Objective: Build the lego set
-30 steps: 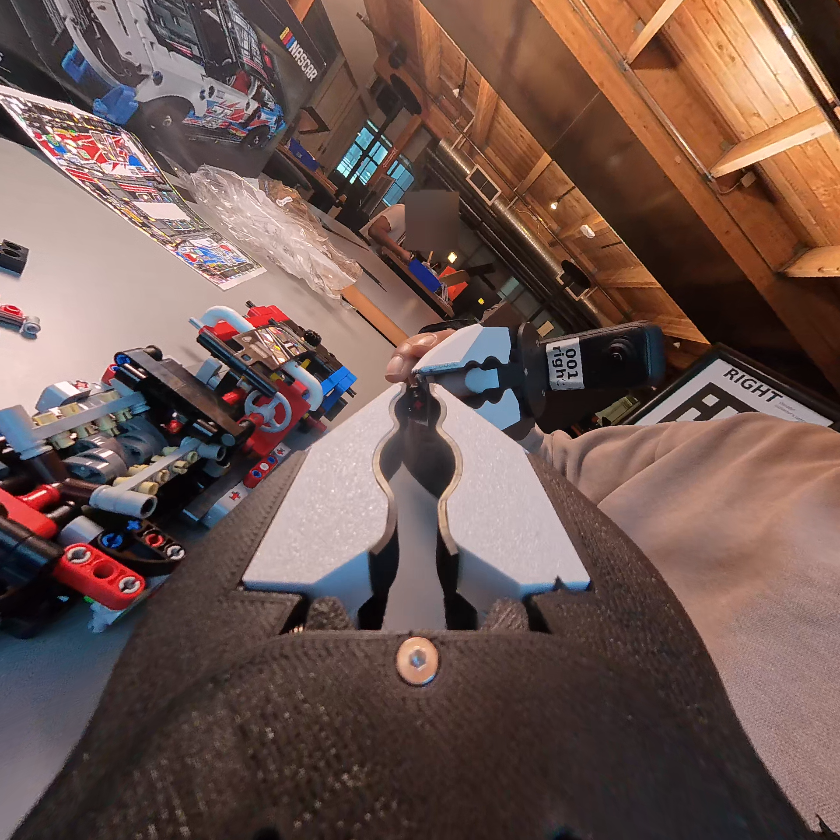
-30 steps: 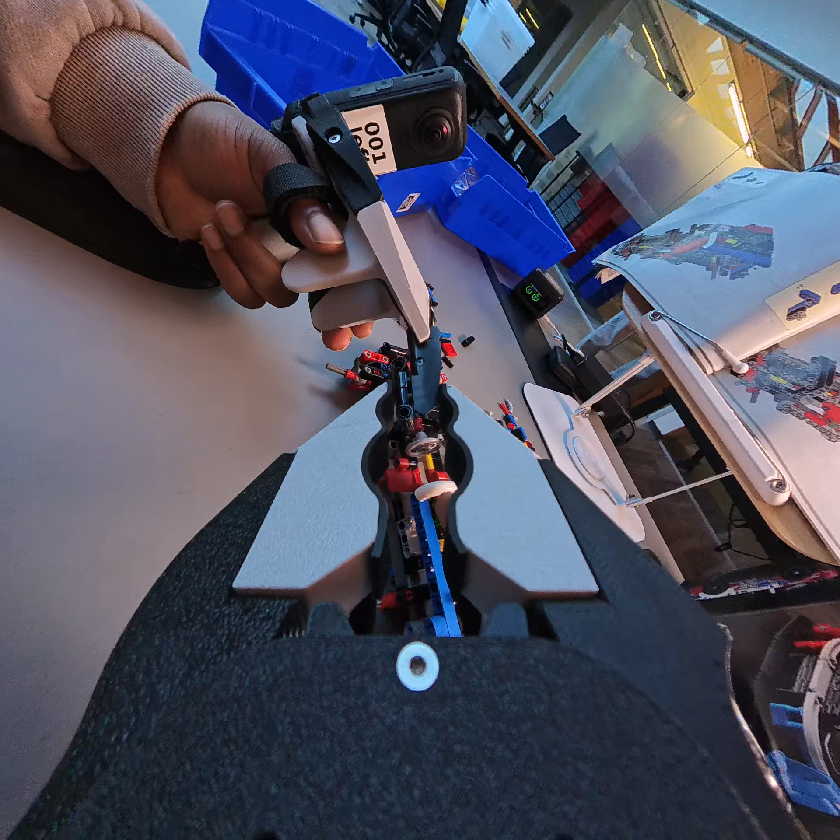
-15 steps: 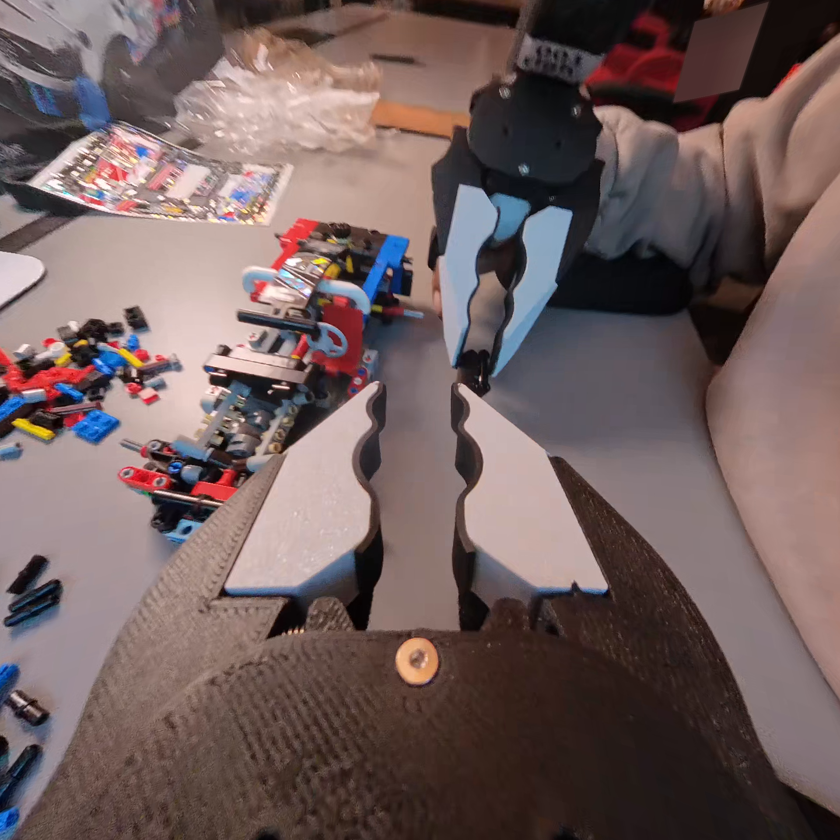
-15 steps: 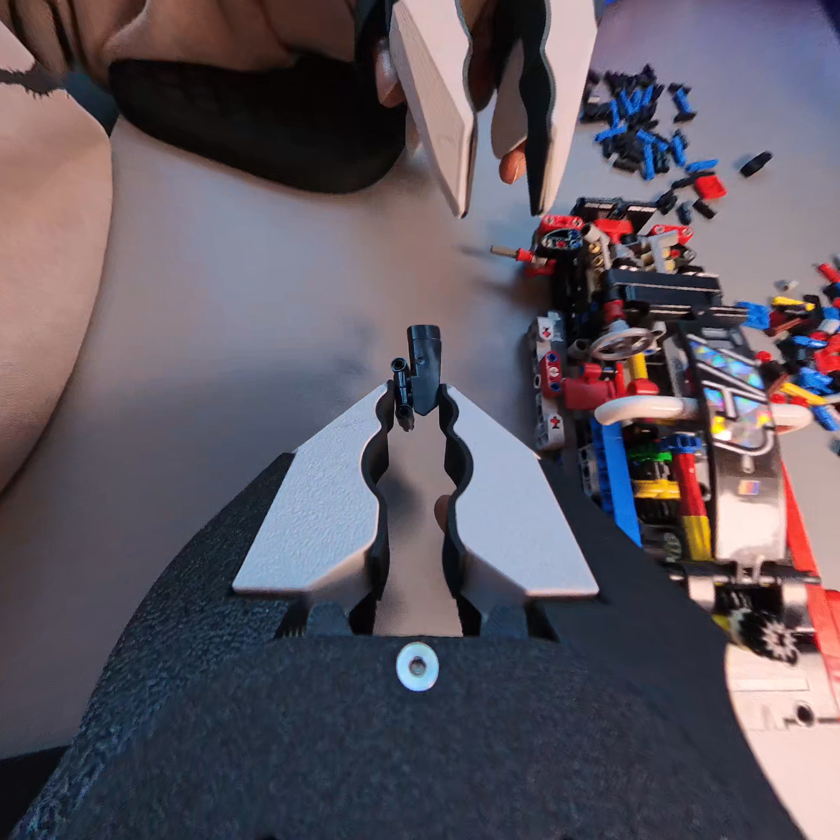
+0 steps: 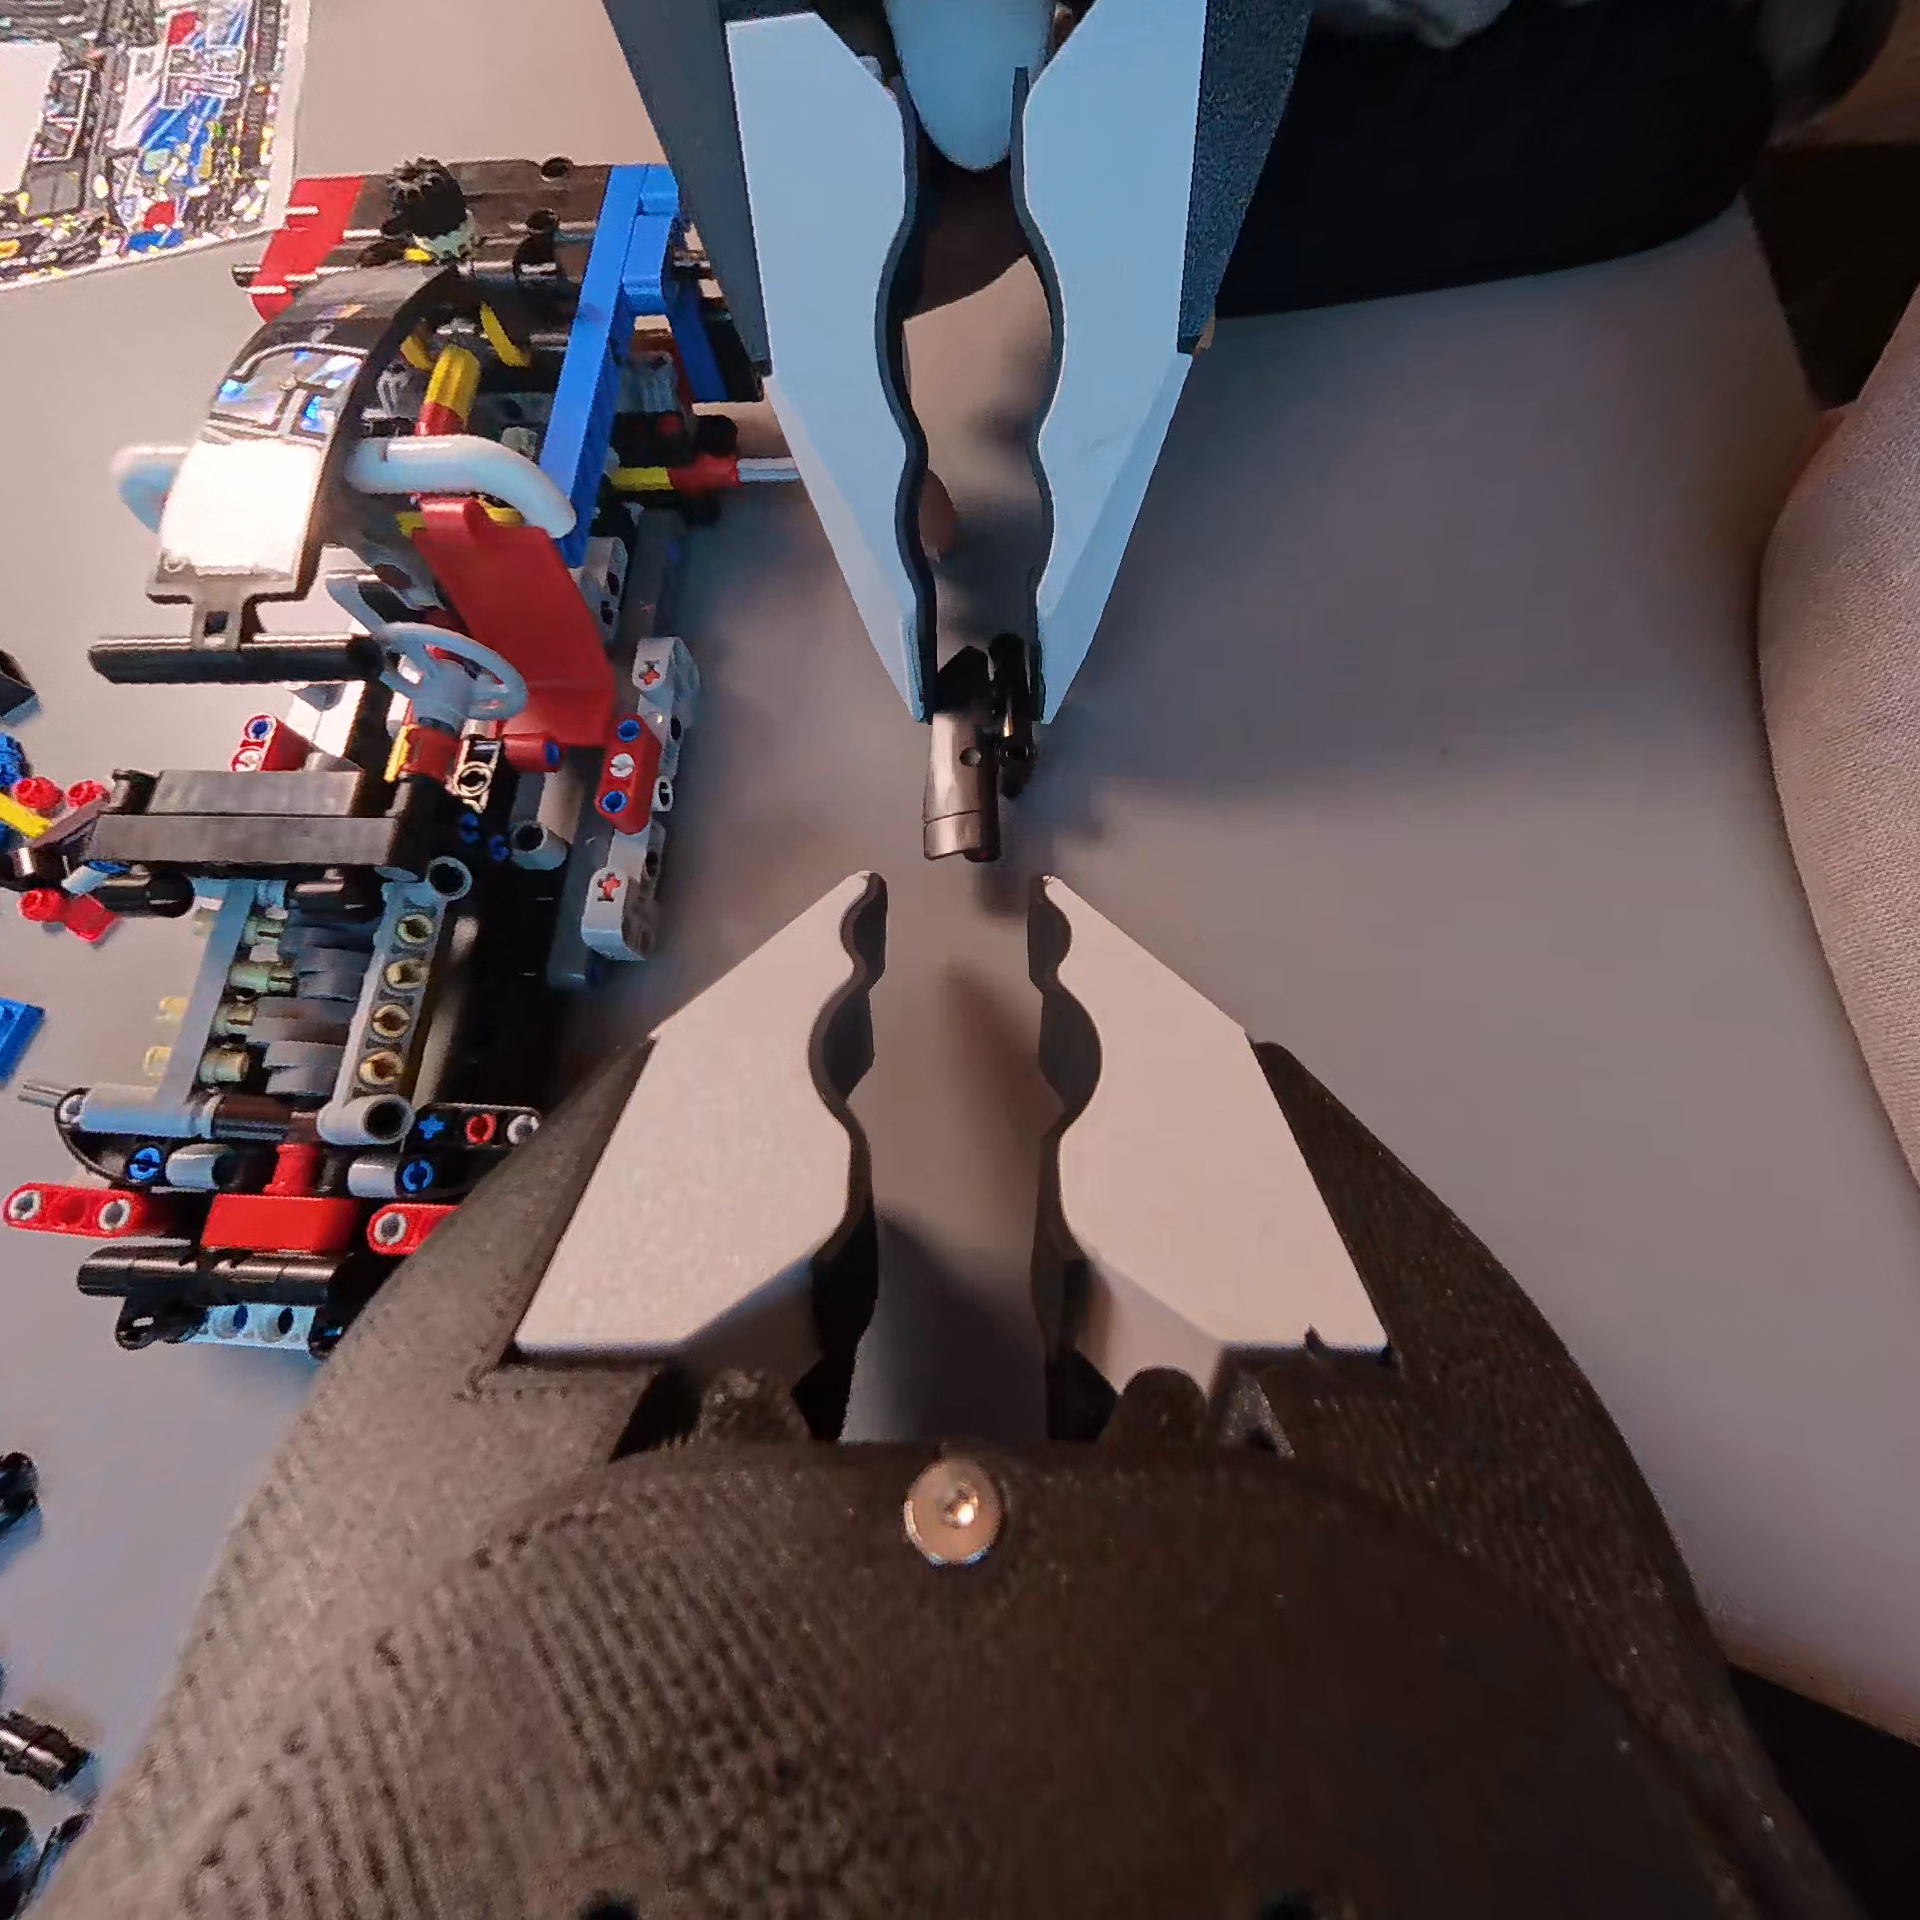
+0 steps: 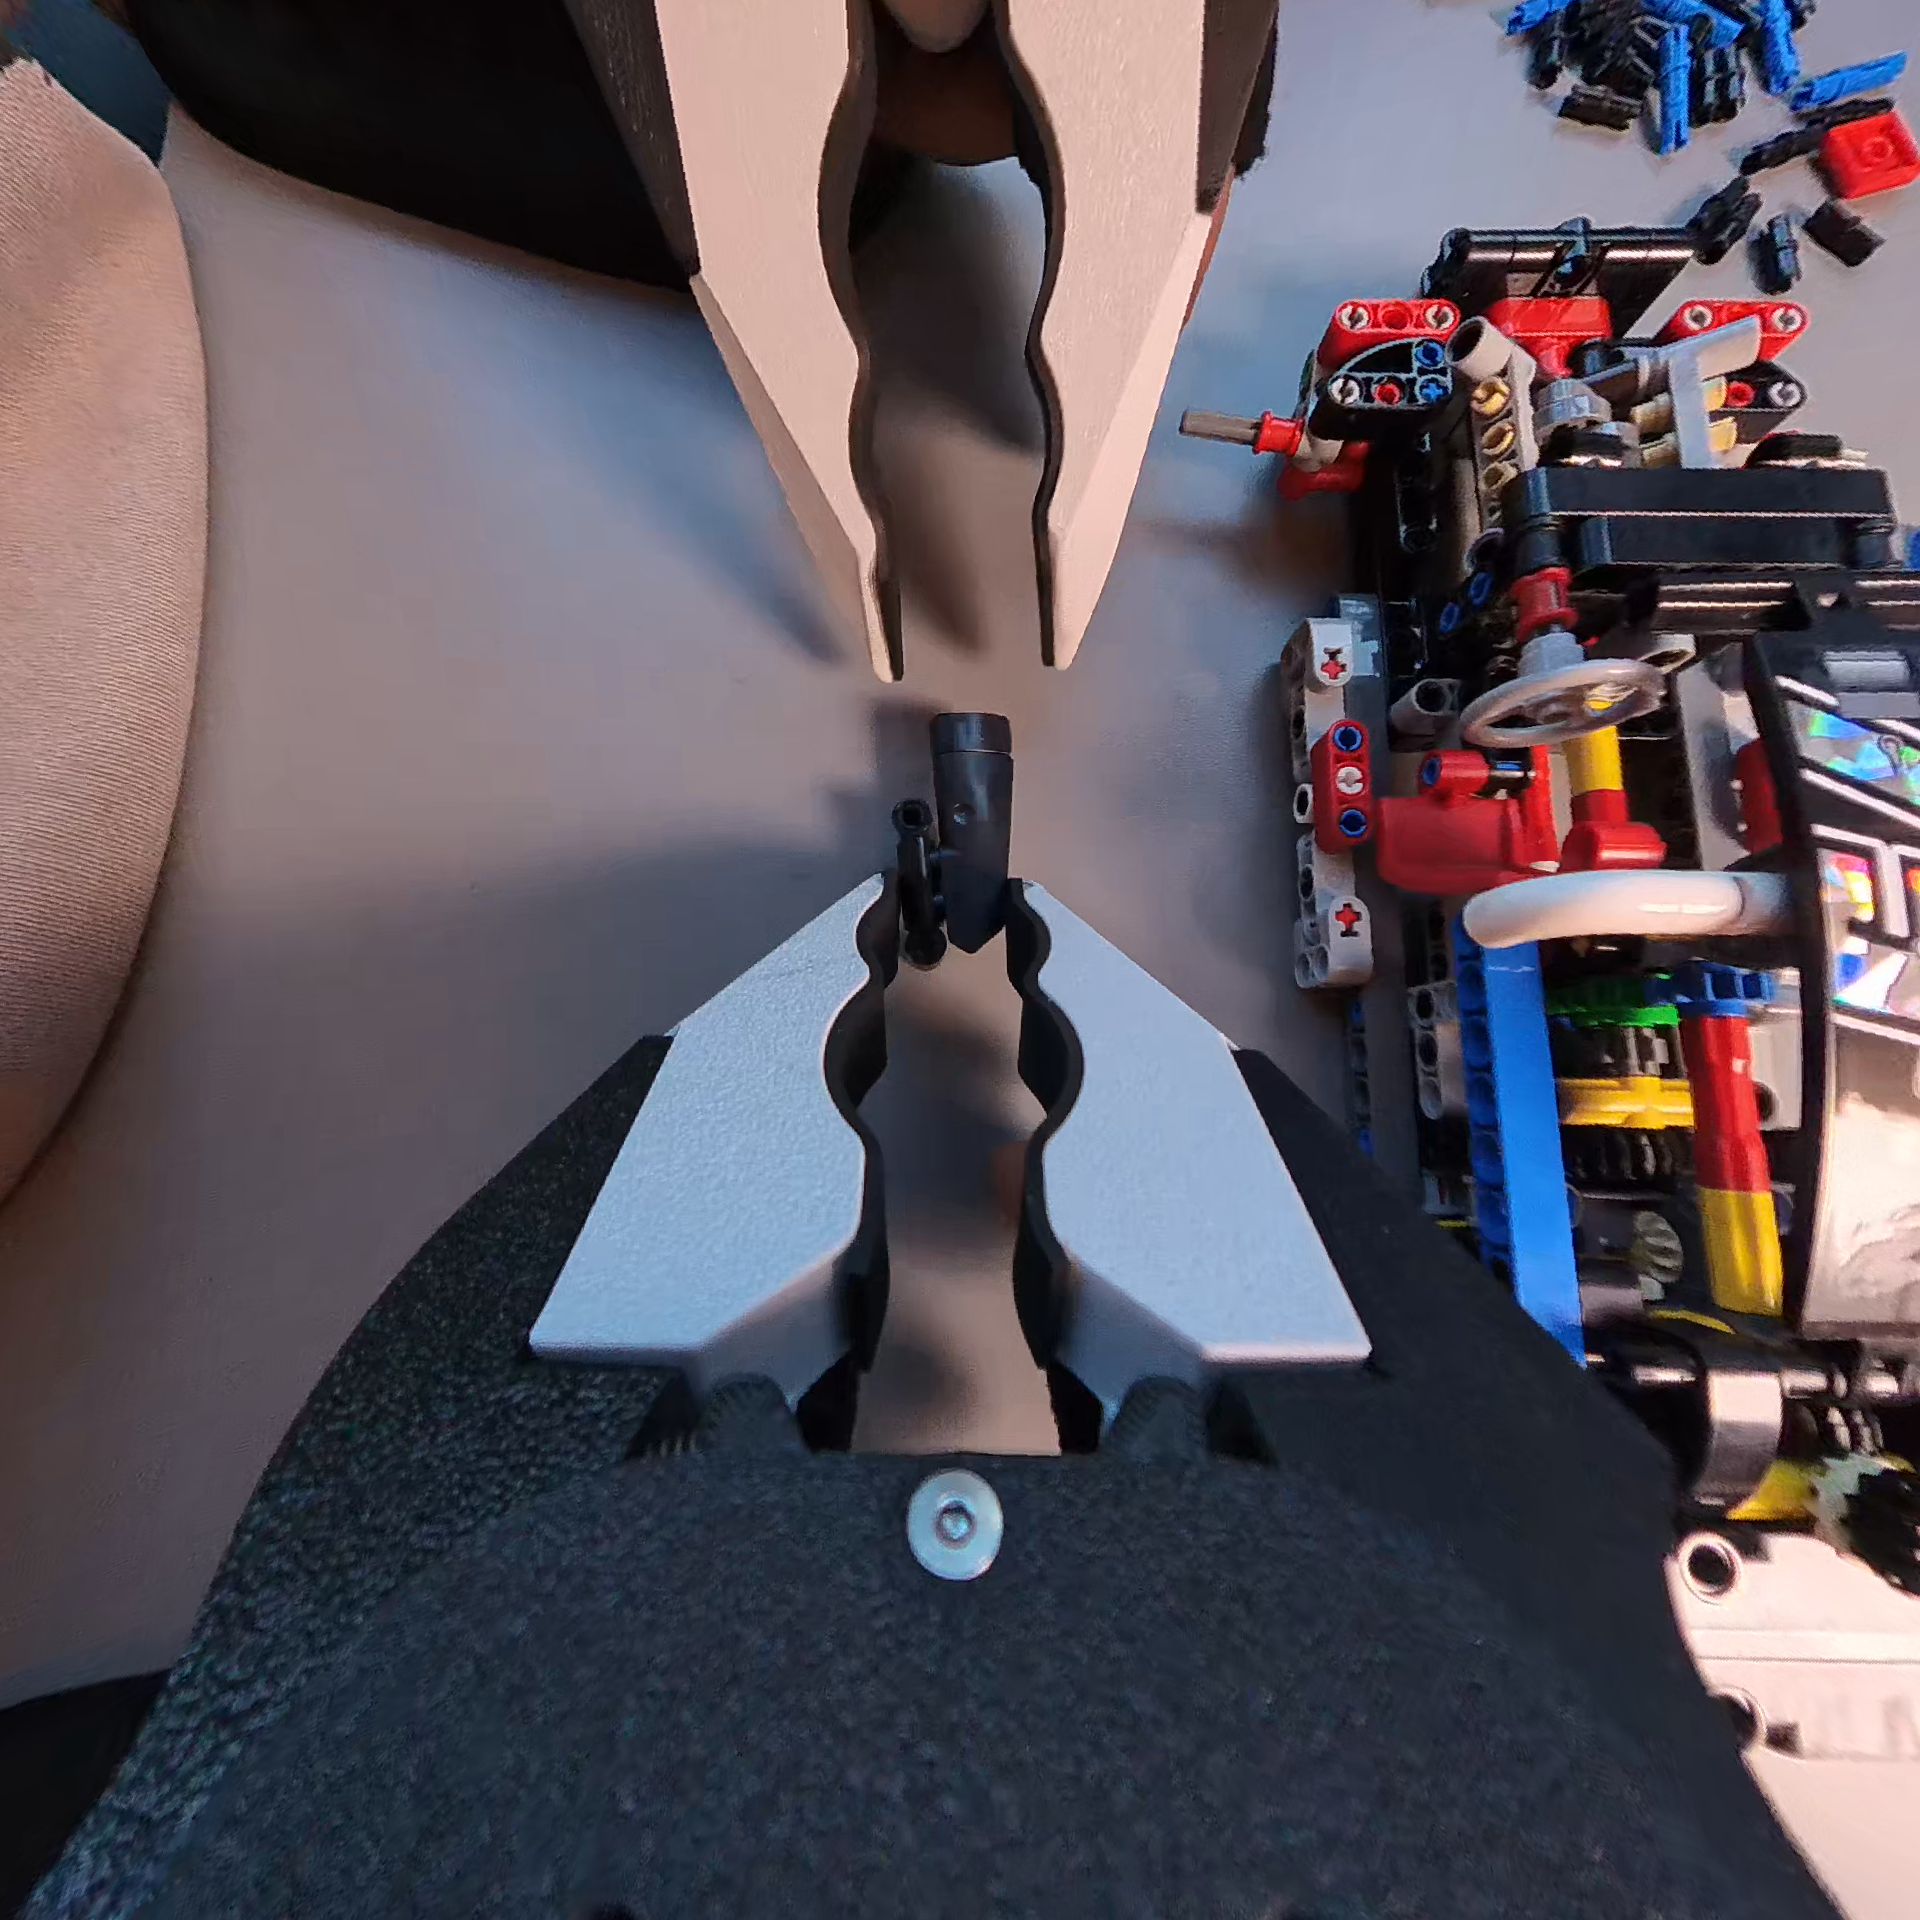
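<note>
My right gripper (image 6: 951,899) is shut on a small black Lego connector piece (image 6: 966,821) with a thin black pin on its side, and holds it just above the grey table. My left gripper (image 5: 956,894) is open and empty, pointing tip to tip at the right gripper (image 5: 977,707), a short gap from the piece (image 5: 961,779). In the right wrist view the left gripper (image 6: 971,665) sits just beyond the piece. The half-built Lego car (image 5: 416,727) lies to the left in the left wrist view and to the right (image 6: 1621,831) in the right wrist view.
Loose blue, black and red bricks (image 6: 1714,94) lie at the far end of the car. A printed sticker sheet (image 5: 135,135) lies at the upper left. A person's beige sleeve (image 5: 1849,831) borders the table (image 5: 1403,727); it also shows in the right wrist view (image 6: 83,623). The left gripper's tips are roughly 4 cm from the right gripper's.
Both grippers have swung down from pointing across the room to the table. The left gripper let go of the black piece and opened; the right keeps holding it. The two tips have come closer together.
</note>
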Tool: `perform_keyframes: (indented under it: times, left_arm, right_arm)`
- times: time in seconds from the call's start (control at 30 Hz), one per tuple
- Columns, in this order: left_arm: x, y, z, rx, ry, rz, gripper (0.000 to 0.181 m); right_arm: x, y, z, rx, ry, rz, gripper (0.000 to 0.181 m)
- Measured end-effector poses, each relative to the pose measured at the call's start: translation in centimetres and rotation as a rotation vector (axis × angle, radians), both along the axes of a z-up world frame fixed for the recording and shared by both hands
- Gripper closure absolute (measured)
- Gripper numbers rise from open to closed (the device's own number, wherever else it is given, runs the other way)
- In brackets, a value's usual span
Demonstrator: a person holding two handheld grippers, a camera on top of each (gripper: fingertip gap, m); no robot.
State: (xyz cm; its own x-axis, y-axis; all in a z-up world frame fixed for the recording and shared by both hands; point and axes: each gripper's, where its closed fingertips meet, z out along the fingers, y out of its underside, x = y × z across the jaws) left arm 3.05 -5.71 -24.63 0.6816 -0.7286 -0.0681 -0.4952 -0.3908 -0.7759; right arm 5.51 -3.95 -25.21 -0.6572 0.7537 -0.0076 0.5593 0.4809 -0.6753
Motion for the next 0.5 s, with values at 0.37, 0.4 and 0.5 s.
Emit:
perform_keyframes:
  times: [0.37, 0.4, 0.5]
  left_arm:
    - [0.51, 0.31, -1.09, -0.018, 0.061, -0.008, 0.160]
    - [0.50, 0.33, -1.08, -0.017, 0.060, -0.007, 0.161]
    - [0.44, 0.40, -0.88, -0.009, 0.053, -0.001, 0.163]
  right_arm:
    - [0.12, 0.12, 0.03, 0.002, -0.007, -0.002, 0.159]
    - [0.15, 0.18, 0.05, 0.005, -0.006, -0.003, 0.159]
    - [0.26, 0.14, 0.19, 0.002, -0.001, -0.001, 0.164]
